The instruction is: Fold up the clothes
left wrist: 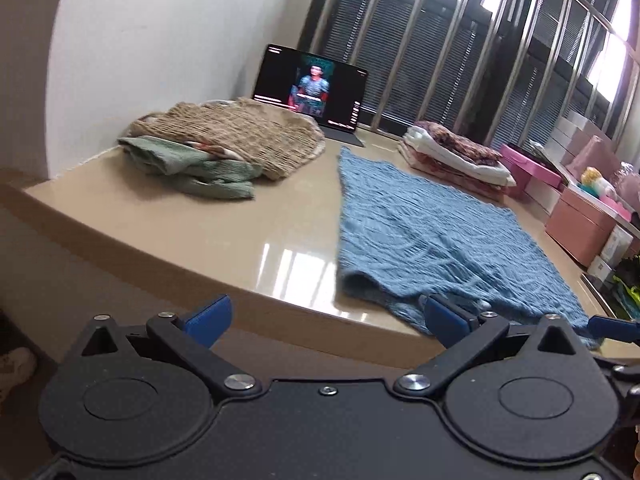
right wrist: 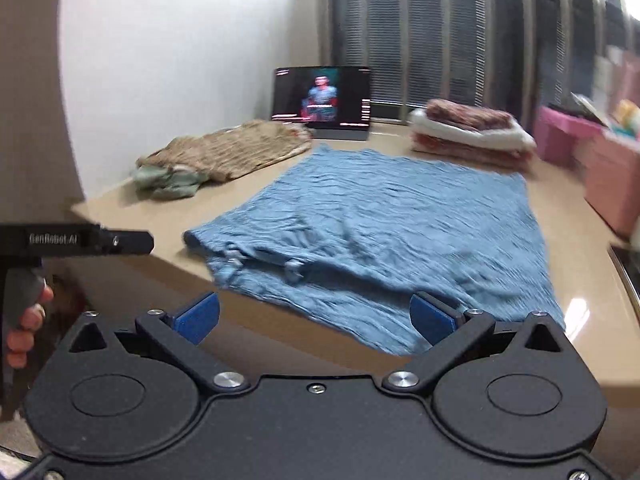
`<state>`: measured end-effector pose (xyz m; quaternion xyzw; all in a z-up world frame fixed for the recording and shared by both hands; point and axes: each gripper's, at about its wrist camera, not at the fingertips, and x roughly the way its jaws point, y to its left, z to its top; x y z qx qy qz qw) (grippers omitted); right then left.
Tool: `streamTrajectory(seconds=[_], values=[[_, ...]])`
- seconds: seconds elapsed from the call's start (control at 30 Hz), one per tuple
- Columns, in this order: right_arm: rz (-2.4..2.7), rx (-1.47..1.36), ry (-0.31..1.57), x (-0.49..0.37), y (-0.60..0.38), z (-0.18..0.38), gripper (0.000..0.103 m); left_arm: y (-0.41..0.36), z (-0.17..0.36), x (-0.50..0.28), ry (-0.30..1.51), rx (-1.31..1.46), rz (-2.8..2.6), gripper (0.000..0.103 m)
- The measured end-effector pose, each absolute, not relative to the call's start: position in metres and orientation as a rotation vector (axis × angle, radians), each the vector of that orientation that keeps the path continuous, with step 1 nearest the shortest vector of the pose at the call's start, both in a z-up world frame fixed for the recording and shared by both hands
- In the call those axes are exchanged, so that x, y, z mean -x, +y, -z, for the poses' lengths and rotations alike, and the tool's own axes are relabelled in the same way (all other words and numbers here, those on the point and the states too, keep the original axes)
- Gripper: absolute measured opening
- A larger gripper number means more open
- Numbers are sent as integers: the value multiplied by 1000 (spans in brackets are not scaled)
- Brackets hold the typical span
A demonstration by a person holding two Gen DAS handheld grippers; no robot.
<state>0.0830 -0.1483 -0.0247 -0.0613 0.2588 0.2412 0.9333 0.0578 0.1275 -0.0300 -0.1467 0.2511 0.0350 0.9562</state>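
While the right wrist view alone shows a hand (right wrist: 24, 320) holding the left gripper (left wrist: 326, 320), both grippers, right gripper (right wrist: 316, 316) too, have jaws spread, empty. Beside the crinkled blue cloth garment (right wrist: 372, 216), flat on the glossy beige desk (left wrist: 200, 232), lies a beige knitted pile (left wrist: 240, 136).

A glossy beige counter (left wrist: 168, 224) catches streaks of daylight. Behind it a plain white wall (left wrist: 160, 40) runs back to a window (left wrist: 460, 60) with metal bars and dark slatted shutters. A laptop (left wrist: 310, 86) glows by the sill. Off right, pink boxes (left wrist: 580, 224) sit stacked.
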Motion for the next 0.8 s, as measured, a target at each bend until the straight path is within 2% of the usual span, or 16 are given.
streamTrajectory(seconds=[0.4,0.63,0.73,0.8], values=[[-595,322,463,-108,-36,16,98,191,18,-55,470,310,-170,103],[-647,315,555,-134,6,20,82,222,18,-59,465,332,-198,103],[-634,343,585,-141,22,28,73,231,20,-63,475,340,-198,103],[-622,362,609,-146,30,34,63,237,21,-67,476,345,-191,103]])
